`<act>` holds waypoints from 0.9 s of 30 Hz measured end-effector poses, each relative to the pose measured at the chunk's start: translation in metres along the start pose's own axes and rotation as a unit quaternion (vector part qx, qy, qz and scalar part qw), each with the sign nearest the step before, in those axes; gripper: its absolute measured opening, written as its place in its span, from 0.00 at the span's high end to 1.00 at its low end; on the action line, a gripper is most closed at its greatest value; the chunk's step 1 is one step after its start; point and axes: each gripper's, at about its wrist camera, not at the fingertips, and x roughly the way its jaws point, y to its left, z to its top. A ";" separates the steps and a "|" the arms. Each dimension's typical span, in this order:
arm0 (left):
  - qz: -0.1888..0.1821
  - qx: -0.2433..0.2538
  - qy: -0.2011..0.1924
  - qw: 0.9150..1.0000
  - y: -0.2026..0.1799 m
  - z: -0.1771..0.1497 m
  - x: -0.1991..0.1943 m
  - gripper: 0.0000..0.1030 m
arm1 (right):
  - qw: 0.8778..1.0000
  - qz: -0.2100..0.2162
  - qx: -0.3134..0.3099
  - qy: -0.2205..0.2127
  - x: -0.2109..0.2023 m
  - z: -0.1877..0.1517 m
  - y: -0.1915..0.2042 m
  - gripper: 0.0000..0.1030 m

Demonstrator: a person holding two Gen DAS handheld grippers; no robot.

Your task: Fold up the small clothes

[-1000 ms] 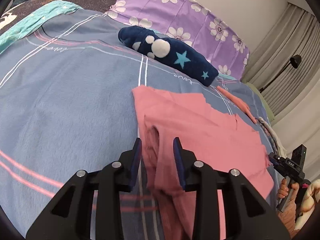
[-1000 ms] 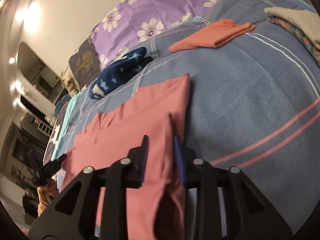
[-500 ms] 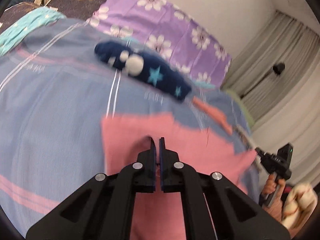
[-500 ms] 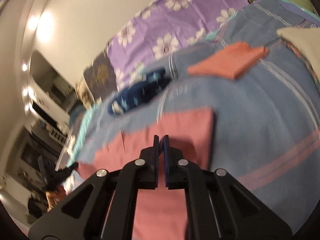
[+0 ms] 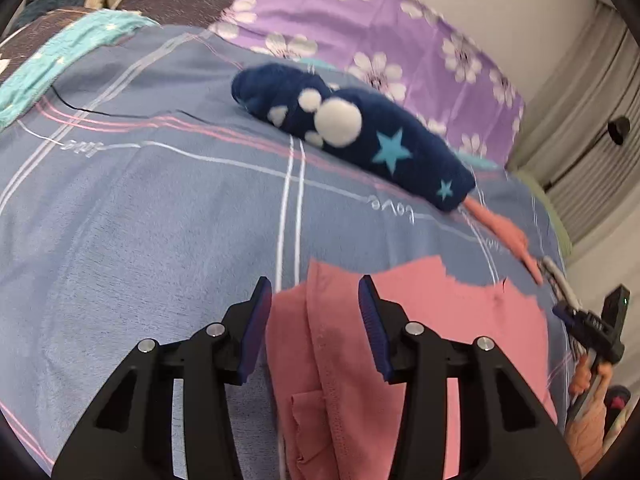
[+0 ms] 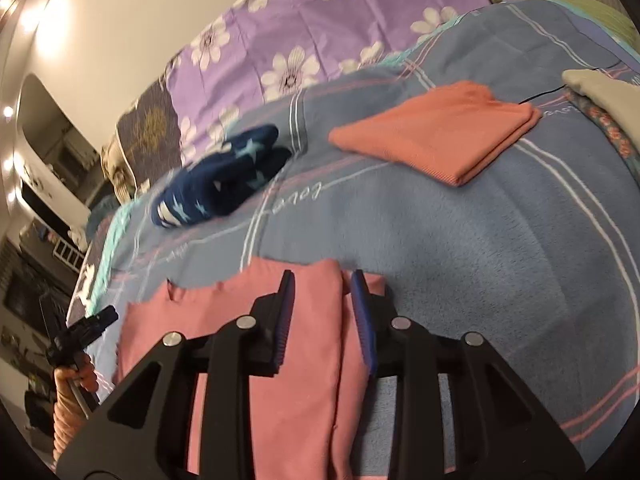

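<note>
Both tools, left (image 5: 316, 292) and right (image 6: 322, 288), are opening, jaws clear of the pink garment (image 5: 432, 320), apparently letting a finished fold settle flat on the bed (image 5: 140, 220).

bed (image 5: 160, 220) — pink garment (image 5: 440, 320) | navy starred garment (image 5: 360, 136) | folded orange cloth (image 6: 440, 132)

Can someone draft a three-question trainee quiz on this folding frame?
1. True or false: the pink garment lies between the fingers of the left tongs.
2. Which item lies beside the purple floral pillow? A) navy star-print item B) a towel C) a hat
3. Fill in: the folded orange cloth rests on the ____ blanket.

Key: 1 true; 2 A; 3 blue.
</note>
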 end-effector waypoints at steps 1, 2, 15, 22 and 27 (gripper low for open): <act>-0.003 0.001 0.004 1.000 -0.002 0.001 0.005 0.56 | 1.000 0.002 -0.002 0.003 0.003 0.001 0.002 0.64; -0.004 0.004 0.005 1.000 -0.003 0.001 0.009 0.56 | 1.000 0.004 -0.008 0.008 0.010 0.003 0.005 0.62; -0.027 0.007 -0.022 0.999 -0.007 0.005 0.006 0.99 | 0.999 0.008 -0.039 -0.002 0.016 0.002 0.021 0.99; -0.045 0.052 -0.088 0.994 -0.039 0.026 -0.027 0.98 | 0.995 0.023 -0.042 -0.086 -0.026 0.026 0.033 0.99; 0.040 0.070 -0.056 0.995 -0.033 0.032 0.017 0.97 | 0.998 -0.044 -0.046 -0.015 0.031 0.027 0.019 0.94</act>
